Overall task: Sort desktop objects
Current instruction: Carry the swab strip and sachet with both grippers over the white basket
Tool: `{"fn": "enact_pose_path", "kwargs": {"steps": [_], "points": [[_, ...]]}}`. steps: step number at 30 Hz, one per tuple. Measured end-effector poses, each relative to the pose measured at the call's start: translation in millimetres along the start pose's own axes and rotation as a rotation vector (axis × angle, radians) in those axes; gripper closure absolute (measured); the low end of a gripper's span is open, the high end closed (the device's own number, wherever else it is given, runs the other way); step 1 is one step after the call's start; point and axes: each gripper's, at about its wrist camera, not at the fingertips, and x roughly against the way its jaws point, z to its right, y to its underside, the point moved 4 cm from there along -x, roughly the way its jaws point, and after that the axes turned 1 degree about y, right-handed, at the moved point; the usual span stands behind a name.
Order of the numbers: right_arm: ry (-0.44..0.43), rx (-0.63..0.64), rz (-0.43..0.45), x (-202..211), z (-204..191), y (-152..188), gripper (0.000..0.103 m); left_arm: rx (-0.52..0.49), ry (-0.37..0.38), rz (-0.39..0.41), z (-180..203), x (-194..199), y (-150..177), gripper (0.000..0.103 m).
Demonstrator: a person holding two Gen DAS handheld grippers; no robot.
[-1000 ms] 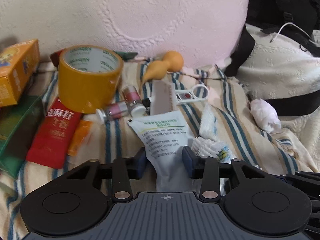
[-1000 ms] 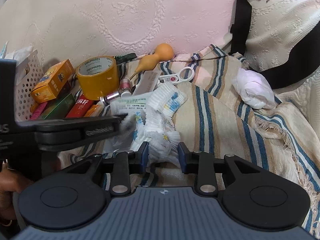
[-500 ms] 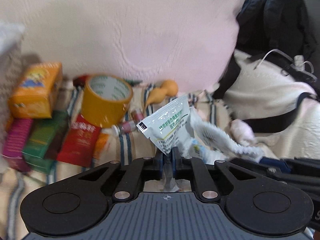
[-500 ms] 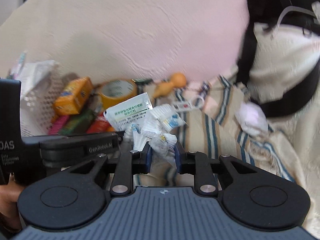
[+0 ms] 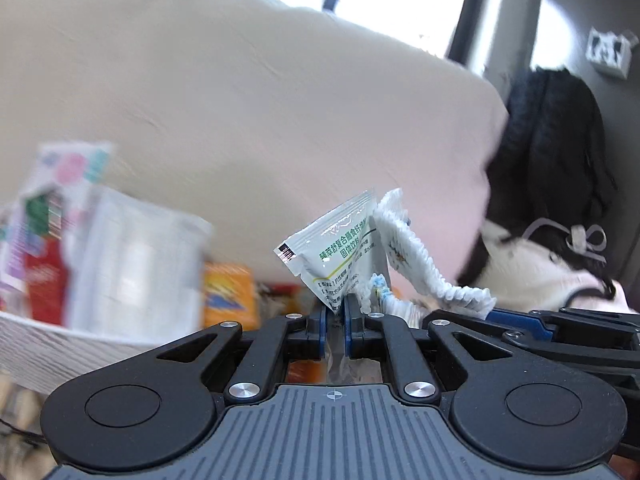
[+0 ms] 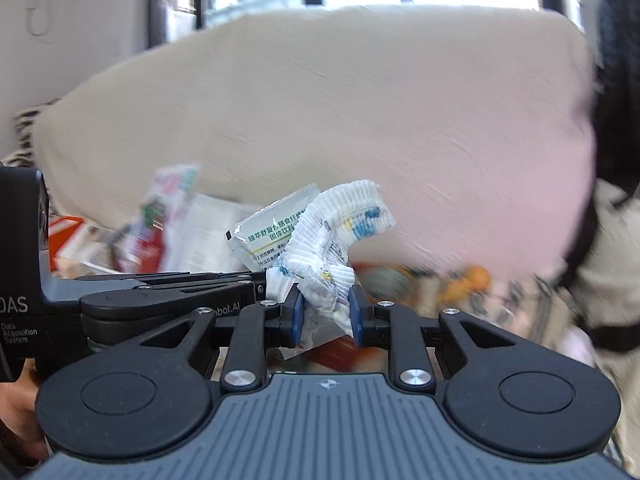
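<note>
Nearest my left camera, the left gripper (image 5: pixel 335 314) had its blue pads clamped on the lower corner of a flat white foil sachet with green printed lettering (image 5: pixel 340 246), which stood tilted up above the jaws and clear of any surface. Just beside it on the right I logged a crumpled white ribbed cloth with blue and yellow print (image 5: pixel 416 268), draped down to the right gripper's blue fingertip (image 5: pixel 516 317) at the frame's right edge.

From my right camera, the right gripper (image 6: pixel 325 312) was pinched on that same cloth (image 6: pixel 332 252), bunched between its blue pads and rising above them; the sachet (image 6: pixel 264 236) showed just behind and to the left, held by the left gripper's black body (image 6: pixel 168 300).

Further off, blurred, I noted a white basket (image 5: pixel 60 344) at left holding upright packets, one red (image 5: pixel 44 280); an orange box (image 5: pixel 230 292) beyond it; a large cream-and-pink cushion (image 5: pixel 260 120) behind everything; a black backpack (image 5: pixel 556 148) at far right.
</note>
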Motion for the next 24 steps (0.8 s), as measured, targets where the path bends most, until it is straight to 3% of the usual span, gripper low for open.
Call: {"fn": "enact_pose_path", "kwargs": {"steps": [10, 16, 24], "points": [[-0.162, 0.085, 0.054, -49.8, -107.6, -52.0, 0.077, 0.017, -0.161, 0.099, -110.8, 54.9, -60.4, 0.101], [-0.214, 0.079, 0.017, -97.5, -146.5, -53.2, 0.077, 0.063, -0.206, 0.098, -171.8, 45.9, -64.3, 0.101], [-0.232, 0.079, -0.052, -154.0, -184.9, -43.1, 0.076, 0.128, -0.238, 0.042, -238.9, 11.2, -50.6, 0.1]]}}
